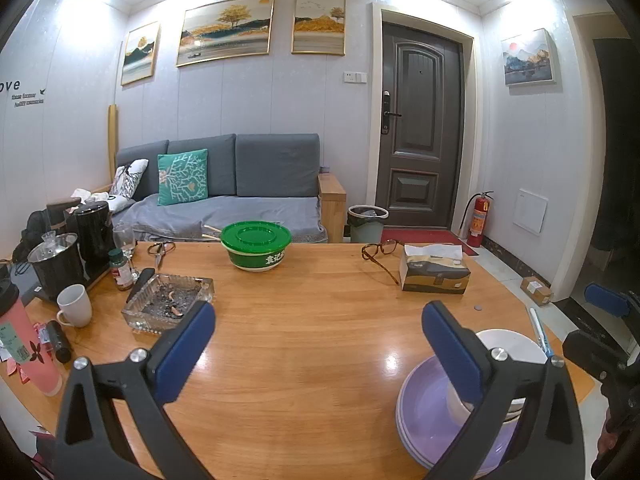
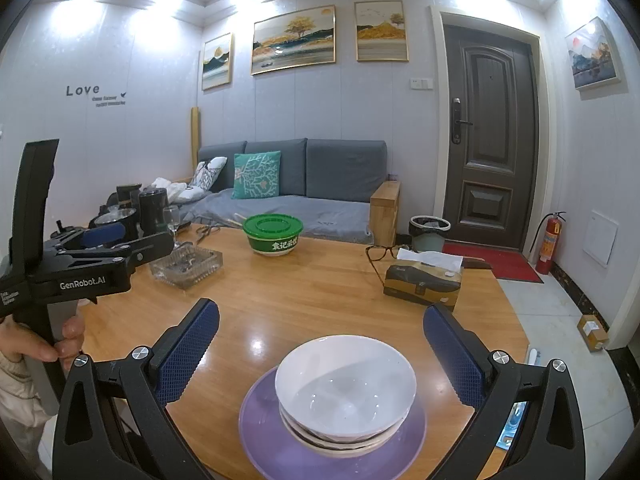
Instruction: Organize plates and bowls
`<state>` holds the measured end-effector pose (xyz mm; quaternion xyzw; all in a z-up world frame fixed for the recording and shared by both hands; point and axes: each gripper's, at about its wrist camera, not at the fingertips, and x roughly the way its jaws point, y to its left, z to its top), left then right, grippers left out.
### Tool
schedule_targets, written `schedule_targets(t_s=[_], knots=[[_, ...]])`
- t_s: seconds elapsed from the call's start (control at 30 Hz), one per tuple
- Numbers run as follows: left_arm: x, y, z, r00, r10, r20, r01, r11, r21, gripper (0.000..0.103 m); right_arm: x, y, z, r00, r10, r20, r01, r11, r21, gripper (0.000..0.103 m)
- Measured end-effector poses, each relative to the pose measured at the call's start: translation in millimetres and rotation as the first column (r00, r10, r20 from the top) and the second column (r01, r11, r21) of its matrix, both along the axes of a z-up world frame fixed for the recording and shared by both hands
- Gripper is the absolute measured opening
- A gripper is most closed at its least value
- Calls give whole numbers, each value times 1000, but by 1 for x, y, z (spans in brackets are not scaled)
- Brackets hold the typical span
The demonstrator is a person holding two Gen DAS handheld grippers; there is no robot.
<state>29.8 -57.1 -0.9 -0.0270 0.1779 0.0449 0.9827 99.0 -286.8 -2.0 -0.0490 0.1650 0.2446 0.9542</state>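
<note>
A stack of white bowls (image 2: pixel 346 390) sits on stacked purple plates (image 2: pixel 264 436) near the table's front right edge. In the left wrist view the bowls (image 1: pixel 516 346) and plates (image 1: pixel 424 416) lie at the lower right, partly behind the right finger. My right gripper (image 2: pixel 320 356) is open and empty, its fingers apart on either side just above the bowls. My left gripper (image 1: pixel 318 350) is open and empty over bare table, left of the stack. It also shows in the right wrist view (image 2: pixel 100 240) at the left, held by a hand.
On the wooden table (image 1: pixel 304 300): a green lidded bowl (image 1: pixel 256 246), a glass ashtray (image 1: pixel 168 300), a tissue box (image 1: pixel 434 270), glasses (image 1: pixel 380 250), a white mug (image 1: pixel 75 306), a pink bottle (image 1: pixel 24 344), a kettle set (image 1: pixel 72 240). A sofa (image 1: pixel 224 192) stands behind.
</note>
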Motion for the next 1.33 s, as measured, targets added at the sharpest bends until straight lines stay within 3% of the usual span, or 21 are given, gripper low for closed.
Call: schedule_targets(t_s=[1.33], knots=[[0,0,-1,1000,4,-1,-4,1000,-2,102,0,-1,3,1000,-4,-6,4,1000,7,101]])
